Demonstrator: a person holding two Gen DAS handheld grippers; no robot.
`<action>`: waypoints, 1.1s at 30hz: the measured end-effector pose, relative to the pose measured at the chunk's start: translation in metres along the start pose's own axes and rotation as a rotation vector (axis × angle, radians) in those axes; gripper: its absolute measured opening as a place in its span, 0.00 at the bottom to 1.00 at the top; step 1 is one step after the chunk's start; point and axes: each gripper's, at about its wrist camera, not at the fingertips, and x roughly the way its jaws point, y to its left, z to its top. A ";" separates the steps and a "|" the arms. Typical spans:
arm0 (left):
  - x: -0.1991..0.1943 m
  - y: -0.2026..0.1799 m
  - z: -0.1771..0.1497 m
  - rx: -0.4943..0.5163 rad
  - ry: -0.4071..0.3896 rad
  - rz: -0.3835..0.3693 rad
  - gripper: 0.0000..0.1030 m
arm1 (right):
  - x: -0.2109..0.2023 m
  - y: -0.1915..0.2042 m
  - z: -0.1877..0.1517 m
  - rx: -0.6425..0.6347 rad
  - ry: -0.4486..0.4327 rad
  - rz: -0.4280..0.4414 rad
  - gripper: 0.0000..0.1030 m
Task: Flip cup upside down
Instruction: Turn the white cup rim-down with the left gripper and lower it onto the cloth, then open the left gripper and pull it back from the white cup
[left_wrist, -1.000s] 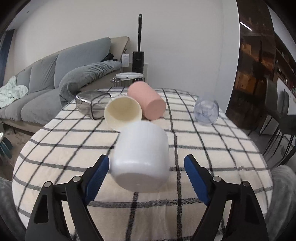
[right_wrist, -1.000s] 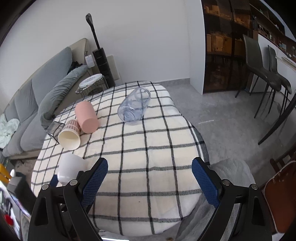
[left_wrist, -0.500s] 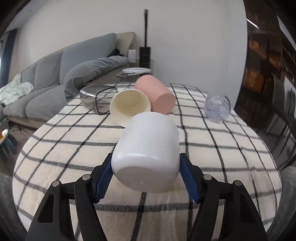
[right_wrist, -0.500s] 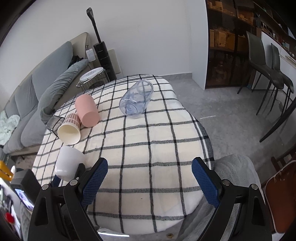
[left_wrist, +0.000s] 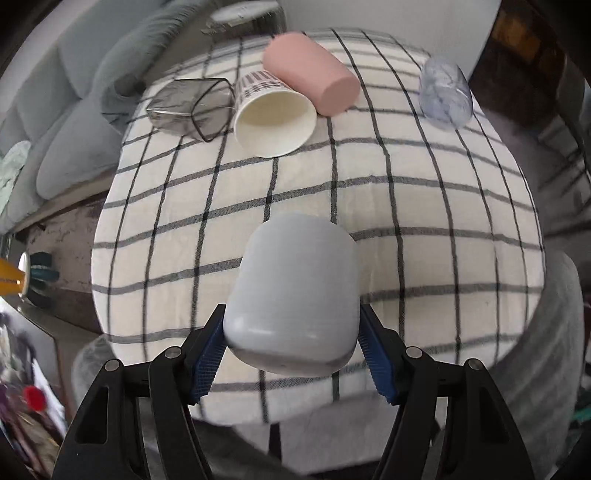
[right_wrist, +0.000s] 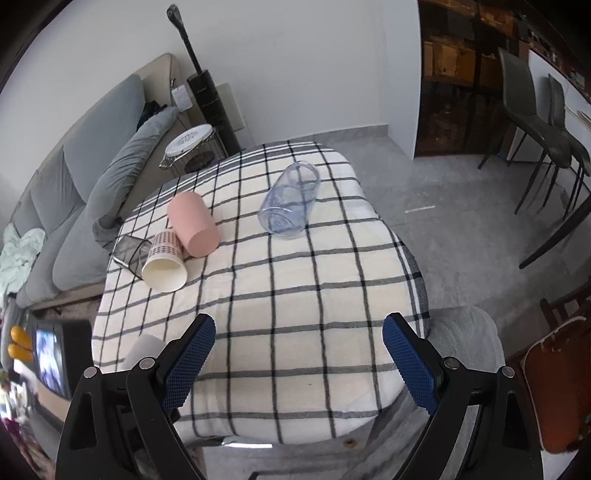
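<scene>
So the biggest thing here is the surface (right_wrist: 295, 295), covered in a cream cloth with a black grid check. Off to the side of it there's a grey sofa (right_wrist: 74, 192) with a cushion slumped on it, and dark dining chairs (right_wrist: 535, 122) stand on the far side of the room.

The left tool (left_wrist: 291, 343) has its blue pads clamped on either side of the white cup (left_wrist: 295, 291), gripping it near its closed base. The cup hangs over the near part of the cloth, base toward the camera and mouth pointing away and down; can't tell if the far rim touches the cloth. In the right wrist view only a sliver of it peeks out behind the tool's left finger.

The right tool (right_wrist: 295, 354) is spread wide with nothing in it, hovering over the near edge.

Everything else lies on its side toward the far end: a pink cup (left_wrist: 314, 72), touching a paper cup (left_wrist: 273, 118) with a striped print and its mouth facing the camera, and just beside that a smoky glass tumbler (left_wrist: 192, 109) with angular sides. A clear bluish plastic cup (right_wrist: 290, 201) lies well apart from those three.
</scene>
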 end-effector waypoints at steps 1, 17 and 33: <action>0.001 0.000 0.009 0.023 0.062 -0.002 0.66 | 0.001 0.003 0.004 -0.001 0.016 0.011 0.90; 0.069 -0.026 0.093 0.198 0.625 0.083 0.66 | 0.052 -0.008 0.064 0.143 0.175 0.048 0.90; 0.050 -0.041 0.116 0.291 0.511 0.188 0.98 | 0.075 -0.036 0.077 0.219 0.187 0.070 0.90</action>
